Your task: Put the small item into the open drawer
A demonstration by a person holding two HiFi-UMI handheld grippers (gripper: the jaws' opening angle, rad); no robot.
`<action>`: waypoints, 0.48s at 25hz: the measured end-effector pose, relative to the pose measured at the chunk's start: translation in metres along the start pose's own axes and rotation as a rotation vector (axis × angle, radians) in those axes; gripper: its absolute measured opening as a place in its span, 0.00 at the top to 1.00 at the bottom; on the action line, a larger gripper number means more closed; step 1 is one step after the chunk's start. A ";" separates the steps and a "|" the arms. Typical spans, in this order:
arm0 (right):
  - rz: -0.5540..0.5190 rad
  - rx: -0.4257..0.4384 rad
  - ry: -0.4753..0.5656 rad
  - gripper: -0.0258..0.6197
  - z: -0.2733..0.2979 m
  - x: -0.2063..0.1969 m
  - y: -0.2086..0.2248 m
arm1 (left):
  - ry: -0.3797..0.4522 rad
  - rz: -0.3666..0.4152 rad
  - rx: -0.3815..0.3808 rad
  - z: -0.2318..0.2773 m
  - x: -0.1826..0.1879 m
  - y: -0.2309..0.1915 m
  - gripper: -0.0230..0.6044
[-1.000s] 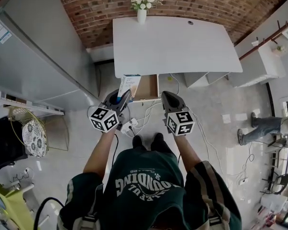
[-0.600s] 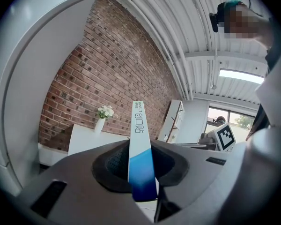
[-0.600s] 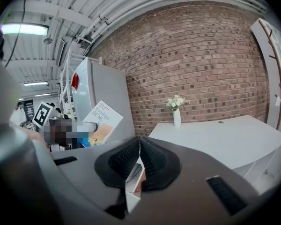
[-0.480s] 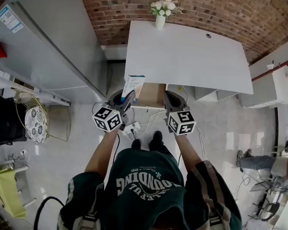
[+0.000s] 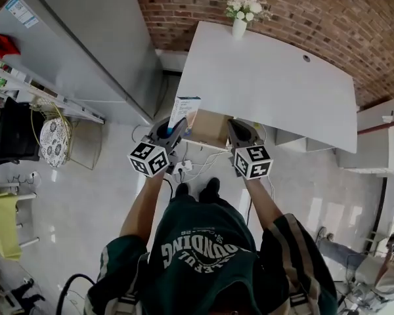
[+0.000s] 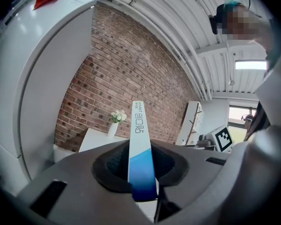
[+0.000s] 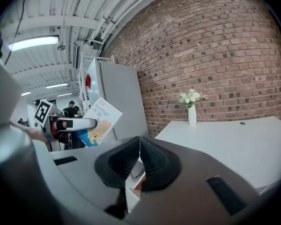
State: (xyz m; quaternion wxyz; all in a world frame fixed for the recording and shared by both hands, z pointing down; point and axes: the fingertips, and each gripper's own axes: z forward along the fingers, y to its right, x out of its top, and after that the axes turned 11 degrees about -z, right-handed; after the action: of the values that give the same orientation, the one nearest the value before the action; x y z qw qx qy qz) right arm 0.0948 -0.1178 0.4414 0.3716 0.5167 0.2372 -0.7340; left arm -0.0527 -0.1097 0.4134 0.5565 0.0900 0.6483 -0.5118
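**Box pinched in the left gripper, drawer close ahead**

Head view: the left gripper (image 5: 173, 128) carries the small box (image 5: 184, 112), a flat white-and-blue carton standing on end. It is at the left front corner of the open drawer (image 5: 209, 128), which juts from under the white table (image 5: 269, 84). The right gripper (image 5: 240, 134) hangs by the drawer's right front. From this steep angle I cannot tell whether the box is above the drawer's mouth or just left of it.

Left gripper view: the carton shows edge-on, clamped between the narrow-set pads by its blue lower end. Most of its length reaches out beyond the fingertips towards the vase of flowers (image 6: 114, 121).

Right gripper view: the jaws are pressed together with nothing between them. The box shows off to the left, in the other gripper.

What could go wrong:
- The grip sits at one end only, so the long carton may swing or slide out if it is tilted quickly.
- Standing tall, it could catch on the table's edge above the drawer.
- Released too far left, it would probably miss the drawer and land by the power strip (image 5: 184, 167) on the floor.
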 end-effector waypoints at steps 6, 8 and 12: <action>0.001 0.038 0.003 0.92 0.001 -0.005 0.009 | 0.014 -0.001 0.039 0.000 -0.004 0.005 0.83; 0.001 0.043 0.001 0.92 0.001 -0.006 0.010 | 0.015 -0.005 0.045 0.001 -0.005 0.004 0.83; 0.003 0.049 0.003 0.92 0.001 -0.005 0.013 | 0.015 -0.015 0.047 0.006 -0.007 0.004 0.83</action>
State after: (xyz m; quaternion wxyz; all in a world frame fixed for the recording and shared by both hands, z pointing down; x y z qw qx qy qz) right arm 0.1053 -0.1247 0.4465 0.3594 0.5270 0.2190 -0.7383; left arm -0.0436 -0.1089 0.4177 0.5452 0.1021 0.6409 -0.5306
